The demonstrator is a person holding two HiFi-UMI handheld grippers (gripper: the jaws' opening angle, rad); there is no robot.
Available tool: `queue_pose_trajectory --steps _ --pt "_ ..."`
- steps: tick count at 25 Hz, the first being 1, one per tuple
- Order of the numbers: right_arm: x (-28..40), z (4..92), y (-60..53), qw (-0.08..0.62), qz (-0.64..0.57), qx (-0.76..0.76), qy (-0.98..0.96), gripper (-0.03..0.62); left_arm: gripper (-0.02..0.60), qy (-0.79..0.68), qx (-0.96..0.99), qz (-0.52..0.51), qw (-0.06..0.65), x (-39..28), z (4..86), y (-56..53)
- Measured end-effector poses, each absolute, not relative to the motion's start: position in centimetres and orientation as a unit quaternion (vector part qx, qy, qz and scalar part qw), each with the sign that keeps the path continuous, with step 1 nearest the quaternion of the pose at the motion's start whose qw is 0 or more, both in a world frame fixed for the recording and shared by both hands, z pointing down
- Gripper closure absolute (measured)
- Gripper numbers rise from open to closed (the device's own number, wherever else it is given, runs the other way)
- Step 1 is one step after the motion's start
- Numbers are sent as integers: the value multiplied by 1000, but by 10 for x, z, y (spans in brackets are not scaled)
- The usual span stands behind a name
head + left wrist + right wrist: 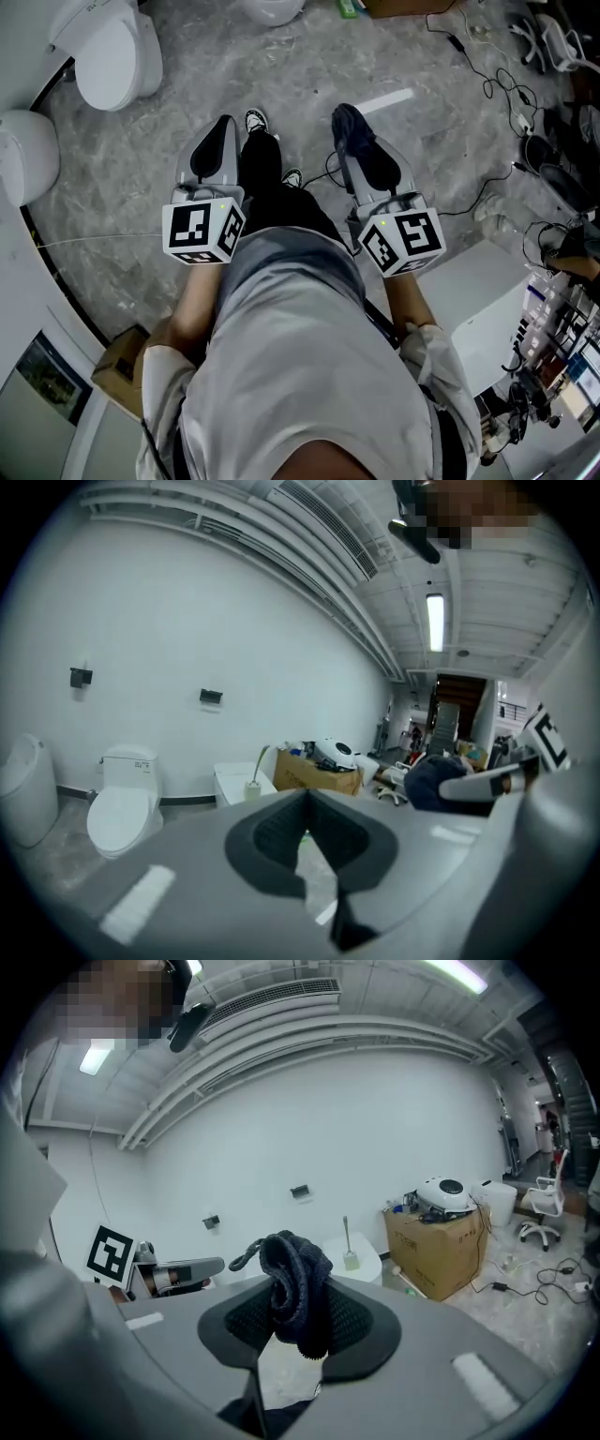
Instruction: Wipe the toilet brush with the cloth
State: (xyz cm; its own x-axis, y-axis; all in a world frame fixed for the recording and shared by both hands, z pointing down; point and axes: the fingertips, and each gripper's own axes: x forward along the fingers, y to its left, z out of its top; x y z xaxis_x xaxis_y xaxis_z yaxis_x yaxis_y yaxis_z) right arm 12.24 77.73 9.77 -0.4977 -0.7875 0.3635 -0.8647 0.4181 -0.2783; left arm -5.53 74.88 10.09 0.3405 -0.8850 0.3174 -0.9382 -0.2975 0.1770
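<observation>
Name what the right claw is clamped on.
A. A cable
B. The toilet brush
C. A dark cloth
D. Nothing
C: the right gripper view shows the right claw closed on a dark bunched cloth, while the toilet brush stands far off, untouched.
</observation>
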Motion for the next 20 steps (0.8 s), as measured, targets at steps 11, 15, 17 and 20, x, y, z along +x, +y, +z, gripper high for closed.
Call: queue_pose_trajectory --steps 11,15,17,20 --pt "95 100 689 110 218 476 -845 491 581 -569 802 75 167 -74 99 655" --pt "80 98 646 114 220 474 -845 494 581 -562 807 78 164 -84 98 611" --pt "73 96 622 115 221 473 -845 494 581 -559 809 78 163 -90 97 587" --pt "64 91 586 117 222 473 -844 494 581 -555 812 78 162 -97 90 551"
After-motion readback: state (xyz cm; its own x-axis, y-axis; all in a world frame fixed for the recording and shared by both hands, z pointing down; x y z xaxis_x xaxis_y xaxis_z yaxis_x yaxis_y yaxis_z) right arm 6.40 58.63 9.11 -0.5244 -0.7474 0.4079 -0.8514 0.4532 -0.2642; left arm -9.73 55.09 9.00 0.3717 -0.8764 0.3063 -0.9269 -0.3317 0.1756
